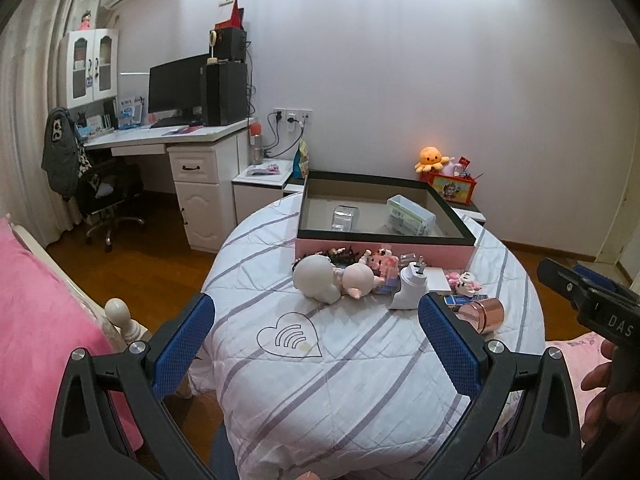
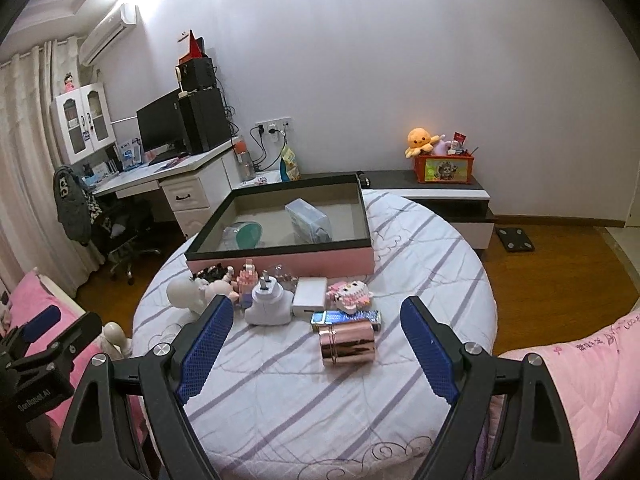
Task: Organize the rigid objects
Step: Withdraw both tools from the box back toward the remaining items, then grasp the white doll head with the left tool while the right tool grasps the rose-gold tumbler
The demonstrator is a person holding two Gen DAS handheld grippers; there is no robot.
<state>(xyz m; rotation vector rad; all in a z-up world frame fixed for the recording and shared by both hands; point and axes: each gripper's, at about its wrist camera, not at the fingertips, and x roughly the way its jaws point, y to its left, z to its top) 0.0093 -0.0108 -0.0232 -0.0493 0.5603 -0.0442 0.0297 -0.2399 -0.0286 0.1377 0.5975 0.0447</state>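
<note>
We find a bedroom with a desk at the far left and a round counter (image 2: 420, 264) under a striped quilt in the middle.

Working left to right along the counter's near side, we note a white doll (image 2: 188, 294), a pink block toy (image 2: 249, 280), a white plug (image 2: 267, 300), a white box (image 2: 310, 295), a pink owl (image 2: 350, 295), a blue pack (image 2: 348, 316) and a copper can (image 2: 347, 345) lying on its side. These sit bunched just before the tray (image 2: 280, 258), which we judge to be a staging row for sorting.

The tray stands behind them at the counter's far side, open-topped and pink-walled. It already holds a clear cup (image 2: 240, 234) at left and a clear case (image 2: 310, 220) at right, well apart, so we judge the sorting begun but mostly outstanding.

The left tool (image 1: 316, 344) hangs over the near quilt, fingers apart, nothing between them, aimed short of the doll. The right tool (image 2: 318, 352) likewise stands wide apart and empty. The can lies in line between its fingers but untouched. We judge the can the likeliest next pick, being nearest and clear of its neighbours save the pack just behind it.
</note>
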